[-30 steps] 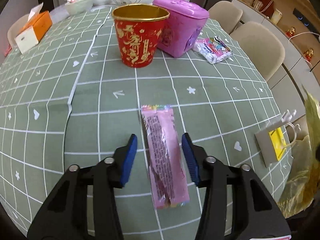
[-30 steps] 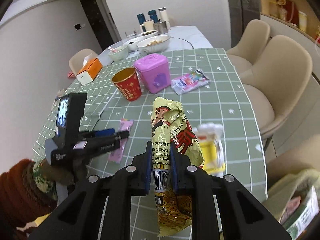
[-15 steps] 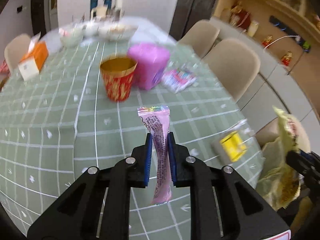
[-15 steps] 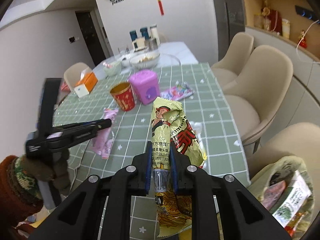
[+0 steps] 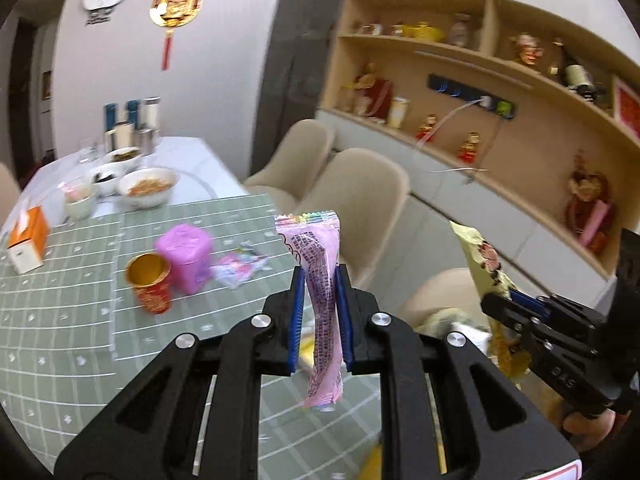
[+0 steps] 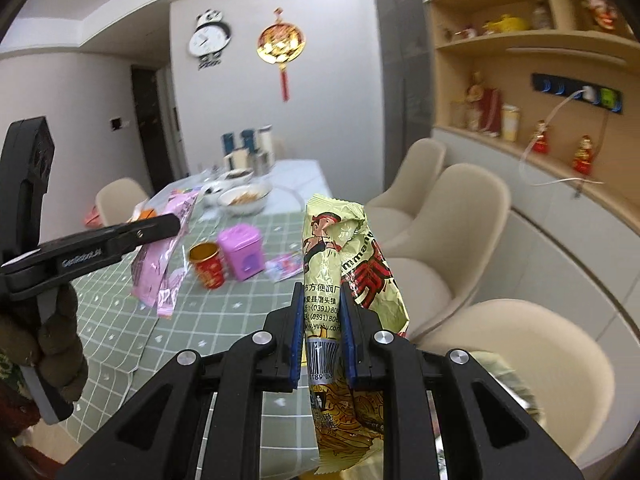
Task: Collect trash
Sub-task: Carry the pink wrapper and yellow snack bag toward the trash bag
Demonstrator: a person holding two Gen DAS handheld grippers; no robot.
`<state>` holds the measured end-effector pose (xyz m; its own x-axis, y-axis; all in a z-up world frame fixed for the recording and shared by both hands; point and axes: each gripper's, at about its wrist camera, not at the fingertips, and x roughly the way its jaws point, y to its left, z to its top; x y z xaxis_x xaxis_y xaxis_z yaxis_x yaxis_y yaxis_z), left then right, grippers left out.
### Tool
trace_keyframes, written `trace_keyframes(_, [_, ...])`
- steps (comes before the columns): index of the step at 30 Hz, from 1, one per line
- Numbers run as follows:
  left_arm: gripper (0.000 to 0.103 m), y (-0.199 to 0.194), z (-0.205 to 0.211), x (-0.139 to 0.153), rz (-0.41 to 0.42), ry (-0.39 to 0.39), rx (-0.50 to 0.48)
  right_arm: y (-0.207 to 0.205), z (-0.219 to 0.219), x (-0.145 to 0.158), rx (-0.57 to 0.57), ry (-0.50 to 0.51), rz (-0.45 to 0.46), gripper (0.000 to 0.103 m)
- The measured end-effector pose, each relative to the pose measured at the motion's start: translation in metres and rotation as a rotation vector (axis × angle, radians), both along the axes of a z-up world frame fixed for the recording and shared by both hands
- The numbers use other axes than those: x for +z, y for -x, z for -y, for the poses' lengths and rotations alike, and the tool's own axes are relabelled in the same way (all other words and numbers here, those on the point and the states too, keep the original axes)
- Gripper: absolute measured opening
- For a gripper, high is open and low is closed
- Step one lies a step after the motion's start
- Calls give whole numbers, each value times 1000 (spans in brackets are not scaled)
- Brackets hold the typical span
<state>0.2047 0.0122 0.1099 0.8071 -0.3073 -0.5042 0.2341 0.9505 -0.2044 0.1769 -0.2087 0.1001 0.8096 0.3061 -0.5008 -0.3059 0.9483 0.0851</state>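
Up it comes: the pink wrapper (image 5: 320, 304), flat on the table (image 5: 60, 320) a second ago with the fingers wide on either side, is now off the cloth and clamped in the left gripper (image 5: 319, 312), hanging upright with its long axis vertical. Moving right, the red cup (image 5: 149, 282), the purple container (image 5: 185, 258) and a small colourful packet (image 5: 238, 266) sit on the table (that packet looks like trash not yet collected). Further right, the right gripper (image 6: 322, 332) pinches the yellow noodle packet (image 6: 340, 280) narrow-fingered, upright too. Below and right of both, something crumpled shows beside the chair (image 6: 520, 360), probably the trash bag, though it is too blurred to be sure. If so, the right hand is nearer to it, and both wrappers would go down and rightward.
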Motion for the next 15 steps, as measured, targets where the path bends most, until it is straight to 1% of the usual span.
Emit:
trace_keyframes(3, [15, 2, 23, 0, -7, 7, -66, 14, 21, 4, -59, 3, 21, 17])
trace_keyframes(6, [15, 0, 49, -7, -26, -3, -130, 26, 45, 3, -118, 15, 23, 17])
trace_keyframes(8, [15, -1, 64, -12, -40, 8, -171, 34, 62, 1, -160, 16, 21, 17])
trace_keyframes(10, [15, -2, 82, -20, -57, 16, -216, 43, 80, -1, -200, 8, 22, 17])
trace_keyframes(15, [15, -8, 129, -42, -128, 24, -331, 64, 134, -3, -338, 1, 16, 17])
